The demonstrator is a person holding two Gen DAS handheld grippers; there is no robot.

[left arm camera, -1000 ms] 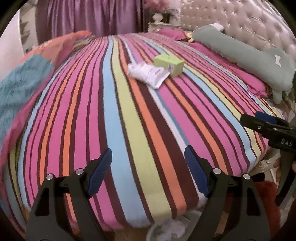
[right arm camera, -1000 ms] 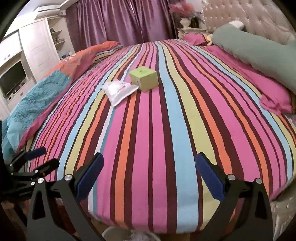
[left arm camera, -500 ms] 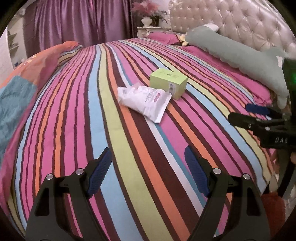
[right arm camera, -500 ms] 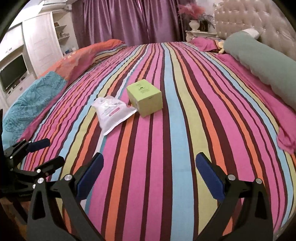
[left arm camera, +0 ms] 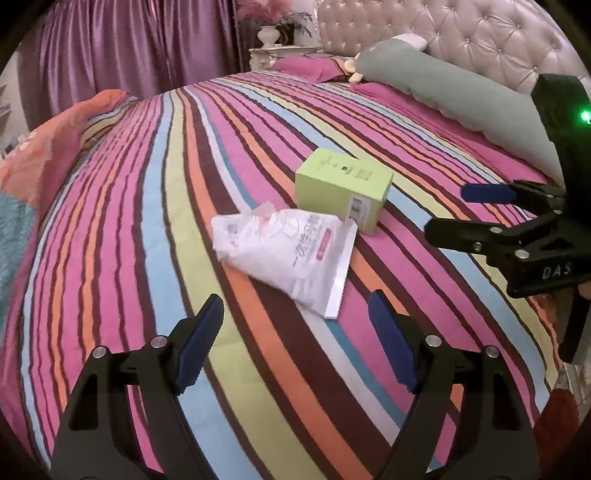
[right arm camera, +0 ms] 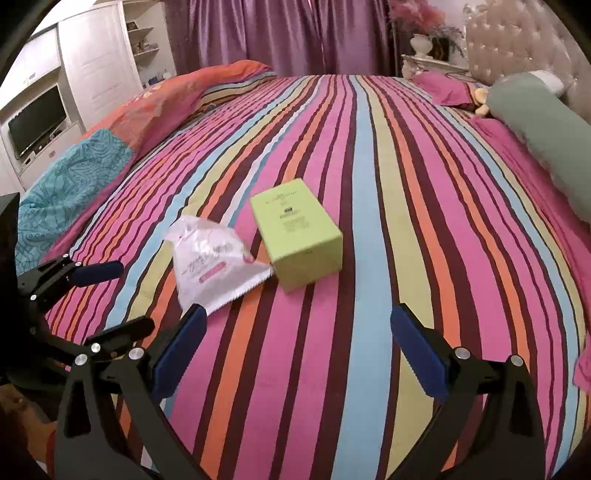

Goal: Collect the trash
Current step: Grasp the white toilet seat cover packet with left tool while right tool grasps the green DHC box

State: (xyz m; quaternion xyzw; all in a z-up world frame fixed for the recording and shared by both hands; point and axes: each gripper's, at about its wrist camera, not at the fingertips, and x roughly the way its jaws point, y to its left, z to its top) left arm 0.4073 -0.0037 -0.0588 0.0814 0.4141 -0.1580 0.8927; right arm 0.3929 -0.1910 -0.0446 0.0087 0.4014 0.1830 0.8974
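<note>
A crumpled white plastic wrapper (left arm camera: 291, 251) (right arm camera: 214, 262) with pink print lies on the striped bedspread (left arm camera: 155, 206) (right arm camera: 388, 184). A light green cardboard box (left arm camera: 343, 190) (right arm camera: 297, 232) stands touching its far right side. My left gripper (left arm camera: 297, 338) hovers open just short of the wrapper, nothing between its blue pads. My right gripper (right arm camera: 299, 338) is open too, a little short of the box. Each gripper shows from the side in the other's view: the right gripper (left arm camera: 476, 208) at the right edge, the left gripper (right arm camera: 110, 299) at the lower left.
A long grey-green bolster (left arm camera: 454, 92) (right arm camera: 546, 125) and pink pillows lie by the tufted headboard (left arm camera: 461, 33). An orange and teal quilt (right arm camera: 110, 144) is bunched along the left side. A white cabinet with a TV (right arm camera: 37, 122) stands beyond the bed.
Both grippers have travelled forward over the bed from its foot edge; the wrapper and box now appear much nearer and larger. The jaws stayed equally wide.
</note>
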